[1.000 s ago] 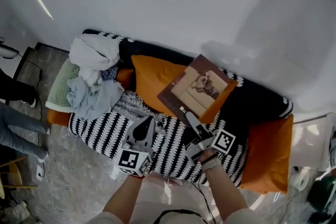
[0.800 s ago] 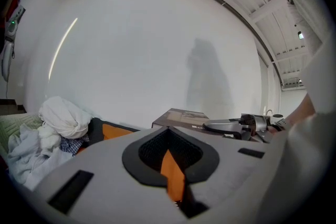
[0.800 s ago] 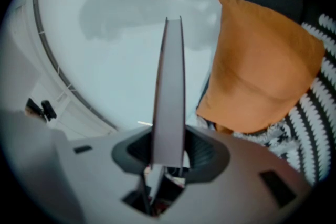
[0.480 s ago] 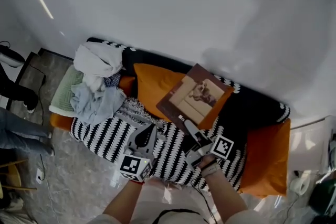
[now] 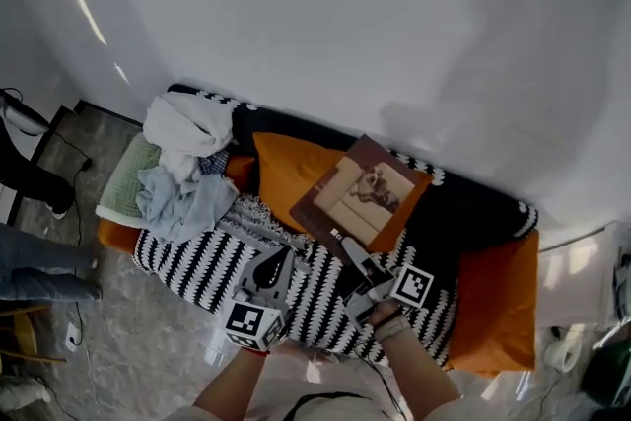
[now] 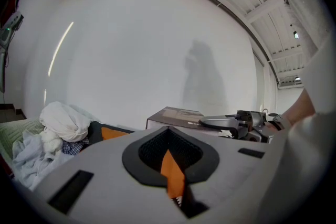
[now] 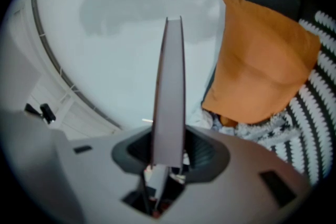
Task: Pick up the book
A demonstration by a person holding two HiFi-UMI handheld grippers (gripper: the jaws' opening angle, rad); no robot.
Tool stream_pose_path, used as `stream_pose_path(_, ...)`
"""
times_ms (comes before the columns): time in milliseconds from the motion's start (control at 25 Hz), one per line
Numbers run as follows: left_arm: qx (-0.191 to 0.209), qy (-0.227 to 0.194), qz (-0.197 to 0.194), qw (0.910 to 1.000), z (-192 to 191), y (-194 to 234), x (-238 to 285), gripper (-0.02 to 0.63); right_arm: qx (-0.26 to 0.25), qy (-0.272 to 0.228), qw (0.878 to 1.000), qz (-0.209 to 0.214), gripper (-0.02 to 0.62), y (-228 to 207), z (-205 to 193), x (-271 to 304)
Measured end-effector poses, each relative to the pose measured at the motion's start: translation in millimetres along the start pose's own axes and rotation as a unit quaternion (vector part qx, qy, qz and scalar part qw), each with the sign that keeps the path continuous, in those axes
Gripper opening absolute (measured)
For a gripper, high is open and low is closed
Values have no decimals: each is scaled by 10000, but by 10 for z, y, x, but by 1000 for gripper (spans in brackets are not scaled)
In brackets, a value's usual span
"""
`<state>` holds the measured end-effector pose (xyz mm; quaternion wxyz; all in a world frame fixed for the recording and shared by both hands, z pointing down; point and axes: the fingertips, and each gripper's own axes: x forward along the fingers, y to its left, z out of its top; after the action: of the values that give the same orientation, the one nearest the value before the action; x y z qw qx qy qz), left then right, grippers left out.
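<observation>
The book (image 5: 360,192) has a brown cover with a cream picture panel. It hangs tilted above the orange cushion (image 5: 286,168) on the sofa. My right gripper (image 5: 347,245) is shut on its near edge. In the right gripper view the book (image 7: 169,86) stands edge-on between the pads. My left gripper (image 5: 279,259) hovers to the left over the striped blanket (image 5: 192,251), jaws together and holding nothing. From the left gripper view the book (image 6: 176,114) and the right gripper (image 6: 231,122) show just beyond my left gripper (image 6: 168,134).
A heap of white and blue clothes (image 5: 182,158) lies at the sofa's left end on a green pad (image 5: 120,187). A second orange cushion (image 5: 498,296) sits at the right end. A white wall backs the sofa. A person's legs (image 5: 35,261) stand at far left.
Both grippers have risen a little, the right one carrying the book up off the orange cushion. The head view has drawn back, so the sofa looks smaller.
</observation>
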<state>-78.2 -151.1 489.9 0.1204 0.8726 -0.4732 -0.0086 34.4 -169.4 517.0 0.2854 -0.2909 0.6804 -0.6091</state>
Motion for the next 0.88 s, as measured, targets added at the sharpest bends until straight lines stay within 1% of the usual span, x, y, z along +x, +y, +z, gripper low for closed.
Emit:
stream_pose_path(200, 8, 24, 0, 10000, 21, -26, -50, 23, 3, 10, 10000, 35, 161, 59, -43, -29)
stream_pose_path(680, 27, -23, -37, 10000, 165, -90, -96, 23, 38, 100, 9999, -49, 161, 151, -129, -66)
stream_pose_path(880, 187, 33, -94, 9998, 197, -159, -128, 23, 44, 191, 9998, -53, 161, 194, -154, -83)
